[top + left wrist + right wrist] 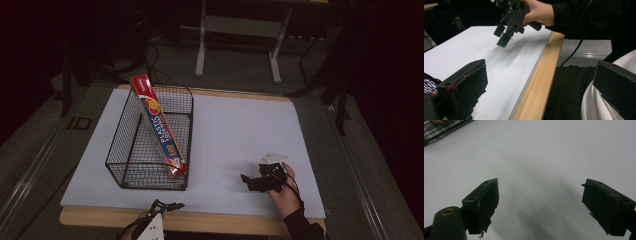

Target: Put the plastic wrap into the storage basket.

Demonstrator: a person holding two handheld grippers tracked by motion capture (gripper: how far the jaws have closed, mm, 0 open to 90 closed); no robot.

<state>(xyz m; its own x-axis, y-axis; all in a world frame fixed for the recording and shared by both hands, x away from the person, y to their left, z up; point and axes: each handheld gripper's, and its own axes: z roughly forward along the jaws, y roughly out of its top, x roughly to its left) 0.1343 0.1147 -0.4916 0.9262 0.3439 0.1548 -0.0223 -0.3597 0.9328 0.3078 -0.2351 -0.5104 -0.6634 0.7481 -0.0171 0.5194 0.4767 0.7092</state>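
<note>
The wire basket (150, 142) is the one tall obstacle on the white table top (240, 135), standing near its left side. A long plastic-wrap box (159, 125) leans inside the basket, its top end rising above the rim at the far left corner, its foot at the near right corner; it cuts across the basket's open mouth, leaving room to reach in on either side of it. Right of the basket the table top lies bare to its right edge, with the right gripper (255, 182) low over it, well apart from the basket. The left gripper (167, 206) sits just in front of the basket's near wall, at the table's wooden edge (539, 85).
</note>
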